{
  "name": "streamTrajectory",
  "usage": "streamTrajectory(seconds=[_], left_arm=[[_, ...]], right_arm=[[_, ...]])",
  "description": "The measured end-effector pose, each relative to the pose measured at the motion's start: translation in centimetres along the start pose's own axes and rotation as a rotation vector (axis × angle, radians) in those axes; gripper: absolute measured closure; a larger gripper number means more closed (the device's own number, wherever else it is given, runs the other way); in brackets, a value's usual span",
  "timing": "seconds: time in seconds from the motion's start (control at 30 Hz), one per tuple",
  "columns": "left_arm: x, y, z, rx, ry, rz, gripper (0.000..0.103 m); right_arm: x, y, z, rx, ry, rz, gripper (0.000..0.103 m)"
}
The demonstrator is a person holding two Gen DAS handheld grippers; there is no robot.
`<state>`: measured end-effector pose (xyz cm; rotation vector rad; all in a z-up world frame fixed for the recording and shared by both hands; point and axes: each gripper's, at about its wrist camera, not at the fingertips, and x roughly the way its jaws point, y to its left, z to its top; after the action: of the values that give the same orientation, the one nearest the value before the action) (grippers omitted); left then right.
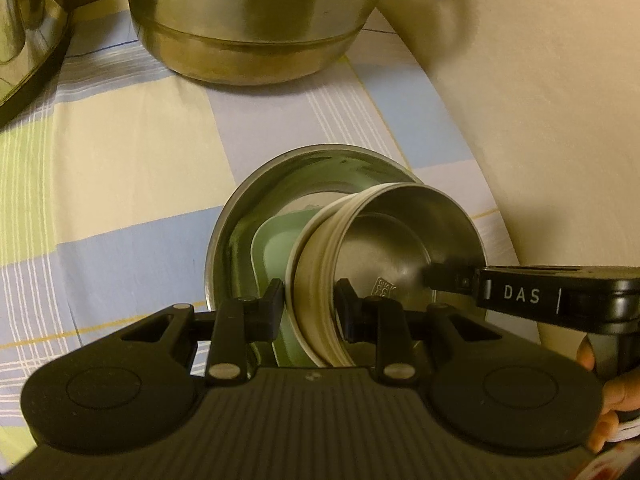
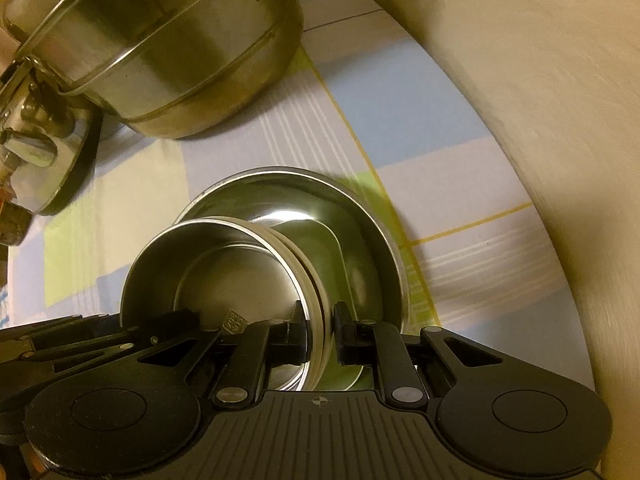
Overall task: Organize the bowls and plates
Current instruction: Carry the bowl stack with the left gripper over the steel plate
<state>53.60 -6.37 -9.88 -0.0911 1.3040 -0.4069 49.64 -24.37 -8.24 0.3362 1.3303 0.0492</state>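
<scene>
A small steel bowl (image 1: 400,240) with a pale band round its rim tilts inside a wide steel bowl (image 1: 236,220) that also holds a pale green plate (image 1: 276,240). My left gripper (image 1: 310,304) is shut on the small bowl's left wall. My right gripper (image 2: 318,332) is shut on its opposite wall; its fingers (image 1: 448,278) enter the left wrist view from the right. In the right wrist view the small bowl (image 2: 224,276) sits left of the green plate (image 2: 324,252) within the wide bowl (image 2: 372,216).
A large steel pot (image 1: 256,28) with a brown handle stands behind the bowls on the checked cloth (image 1: 120,152). Shiny steel vessels (image 1: 24,40) crowd the far left. A cream wall (image 1: 540,120) curves along the right.
</scene>
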Motion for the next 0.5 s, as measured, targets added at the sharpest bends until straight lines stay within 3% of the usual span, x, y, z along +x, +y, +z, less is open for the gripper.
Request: streamTrajectory(seconds=[0.5], left_arm=[[-0.29, -0.21, -0.16, 0.014, -0.007, 0.012, 0.078]], right_arm=[[0.42, -0.19, 0.34, -0.008, 0.025, 0.019, 0.089]])
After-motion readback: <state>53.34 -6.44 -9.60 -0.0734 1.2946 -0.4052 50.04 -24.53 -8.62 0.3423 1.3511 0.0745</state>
